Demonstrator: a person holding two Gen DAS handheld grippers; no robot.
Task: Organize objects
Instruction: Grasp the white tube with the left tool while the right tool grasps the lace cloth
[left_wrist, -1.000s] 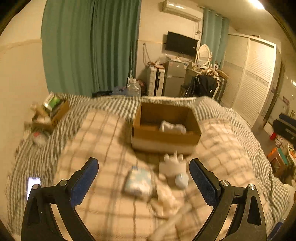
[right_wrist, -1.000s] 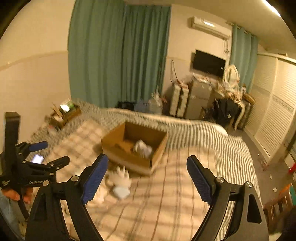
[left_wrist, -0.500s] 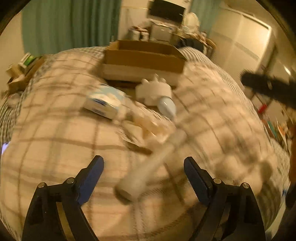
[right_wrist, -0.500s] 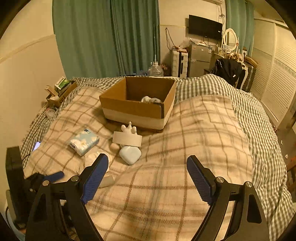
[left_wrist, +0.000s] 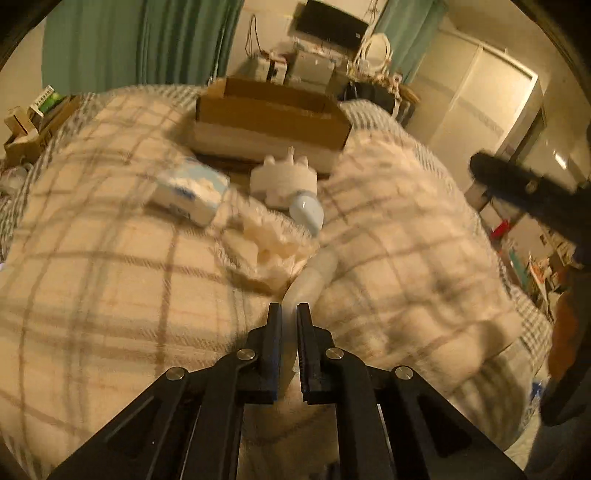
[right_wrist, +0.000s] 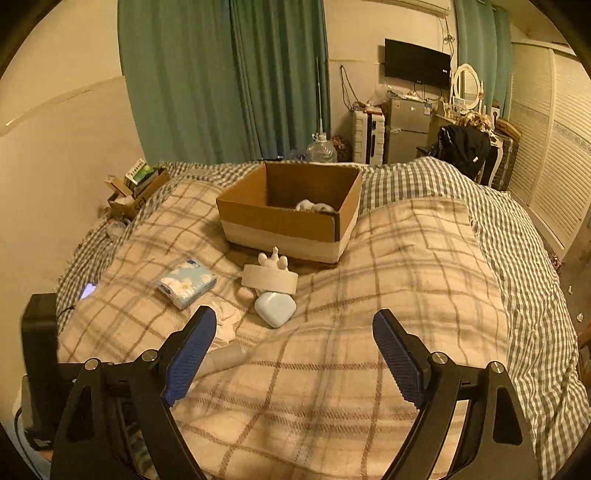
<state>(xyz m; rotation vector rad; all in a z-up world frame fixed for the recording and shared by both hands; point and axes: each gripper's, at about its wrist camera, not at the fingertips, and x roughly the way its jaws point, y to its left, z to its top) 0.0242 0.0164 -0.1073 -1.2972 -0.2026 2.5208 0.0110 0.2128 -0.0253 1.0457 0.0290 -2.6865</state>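
Left wrist view: the left gripper (left_wrist: 288, 314) has its jaws pinched narrow on the near end of a pale tube (left_wrist: 312, 275) lying on the plaid blanket (left_wrist: 110, 295). Beyond it sit crumpled white tissue (left_wrist: 273, 240), a blue tissue pack (left_wrist: 190, 194), a white toy (left_wrist: 283, 181) and a pale blue case (left_wrist: 306, 214), all in front of the cardboard box (left_wrist: 269, 118). Over the blanket, the right gripper (right_wrist: 295, 343) hangs spread wide, gripping nothing.
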